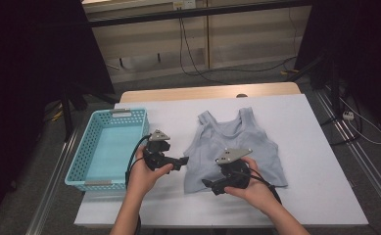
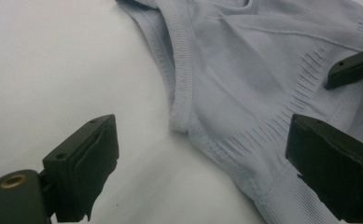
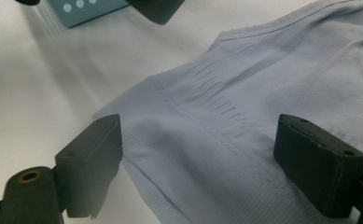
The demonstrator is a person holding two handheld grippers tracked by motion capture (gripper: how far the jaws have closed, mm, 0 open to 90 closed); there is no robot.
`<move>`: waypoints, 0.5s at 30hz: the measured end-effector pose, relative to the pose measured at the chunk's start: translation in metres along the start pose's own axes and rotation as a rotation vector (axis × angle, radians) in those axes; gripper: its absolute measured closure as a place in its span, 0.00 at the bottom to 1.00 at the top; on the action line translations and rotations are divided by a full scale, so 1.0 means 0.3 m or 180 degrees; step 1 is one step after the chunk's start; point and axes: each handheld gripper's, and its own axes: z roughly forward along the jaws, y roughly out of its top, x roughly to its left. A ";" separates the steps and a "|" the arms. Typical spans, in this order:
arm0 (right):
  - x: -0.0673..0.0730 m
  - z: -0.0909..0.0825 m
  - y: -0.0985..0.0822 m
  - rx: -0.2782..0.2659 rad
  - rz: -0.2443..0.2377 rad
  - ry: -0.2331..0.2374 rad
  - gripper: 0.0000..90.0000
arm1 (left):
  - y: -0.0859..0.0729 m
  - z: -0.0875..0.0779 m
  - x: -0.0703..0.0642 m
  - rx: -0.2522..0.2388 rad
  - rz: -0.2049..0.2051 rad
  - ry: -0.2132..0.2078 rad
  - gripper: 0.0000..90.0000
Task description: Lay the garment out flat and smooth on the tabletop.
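Observation:
A pale blue-grey tank top (image 1: 237, 144) lies flat on the white table cover, straps toward the far side. My left gripper (image 1: 184, 160) points right at the top's left edge; in the left gripper view the gripper (image 2: 202, 135) stands open over the armhole seam (image 2: 181, 93), nothing pressed between the pads. My right gripper (image 1: 206, 183) points left over the top's near left corner. In the right gripper view the gripper (image 3: 198, 126) is open, and the ribbed hem corner (image 3: 137, 121) lies between and below its jaws.
A light blue plastic basket (image 1: 83, 161) sits at the table's left, beside my left hand. The white cover (image 1: 315, 147) stretches bare to the right of the top. Cables (image 1: 198, 68) run across the floor beyond the table's far edge.

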 end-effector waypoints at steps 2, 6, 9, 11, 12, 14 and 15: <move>0.010 0.012 -0.004 0.0027 -0.0020 0.0043 0.19 | 0.001 -0.001 -0.001 0.0000 -0.0004 -0.0019 0.11; 0.028 0.037 -0.011 0.0119 -0.0084 0.0090 0.21 | 0.001 -0.001 -0.001 0.0001 -0.0002 -0.0013 0.11; 0.030 0.057 -0.025 0.0181 -0.0093 0.0093 0.21 | 0.000 0.001 -0.002 0.0002 0.0008 -0.0011 0.11; 0.029 0.065 -0.034 0.0196 -0.0066 0.0086 0.21 | 0.000 0.001 -0.003 -0.0002 -0.0006 -0.0021 0.11; 0.028 0.067 -0.035 0.0189 -0.0072 0.0072 0.21 | 0.000 0.000 -0.003 -0.0006 -0.0006 -0.0018 0.11; 0.031 0.067 -0.033 0.0165 -0.0080 0.0041 0.21 | 0.001 0.000 -0.002 -0.0002 -0.0001 -0.0017 0.11; 0.033 0.066 -0.029 0.0139 -0.0092 0.0031 0.21 | 0.000 0.000 -0.002 -0.0001 -0.0004 -0.0014 0.11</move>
